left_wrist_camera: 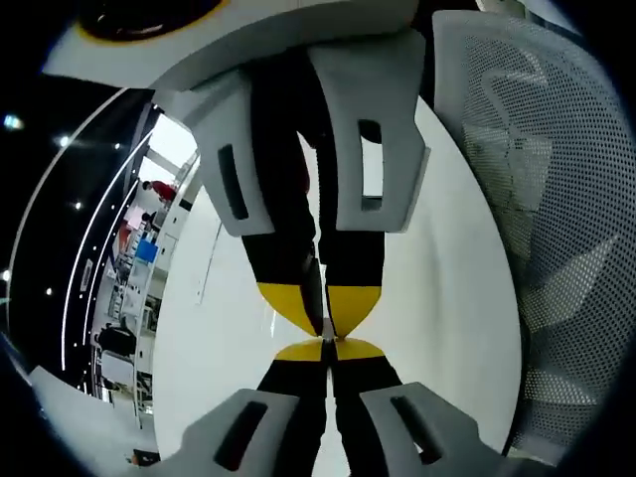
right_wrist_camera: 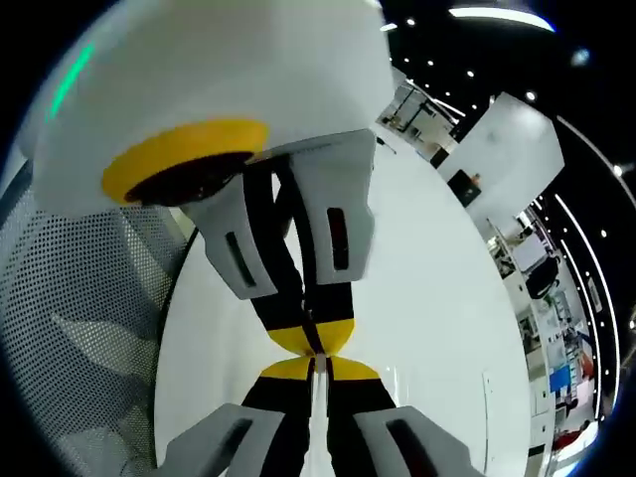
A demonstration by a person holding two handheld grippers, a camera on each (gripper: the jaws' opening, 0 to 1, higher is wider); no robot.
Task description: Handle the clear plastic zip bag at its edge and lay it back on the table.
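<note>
My left gripper [left_wrist_camera: 326,354] rises from the bottom of the left gripper view with its yellow-tipped jaws shut. My right gripper [left_wrist_camera: 323,316] comes down from the top and meets it tip to tip, also shut. The right gripper view mirrors this: the right gripper [right_wrist_camera: 316,364] is below and the left gripper [right_wrist_camera: 314,343] above. The clear plastic zip bag [left_wrist_camera: 283,320] is nearly invisible. Only faint glints beside the tips and a thin pale sliver [right_wrist_camera: 317,390] between the jaws hint at its edge pinched there. Both grippers hang above the white table [left_wrist_camera: 437,298].
A grey mesh chair back [left_wrist_camera: 556,219] stands along the table's edge, also seen as mesh chair [right_wrist_camera: 70,328]. A faint line [left_wrist_camera: 207,263] marks the tabletop. Beyond the table lies a dark hall with ceiling lights, desks and distant people [left_wrist_camera: 159,189].
</note>
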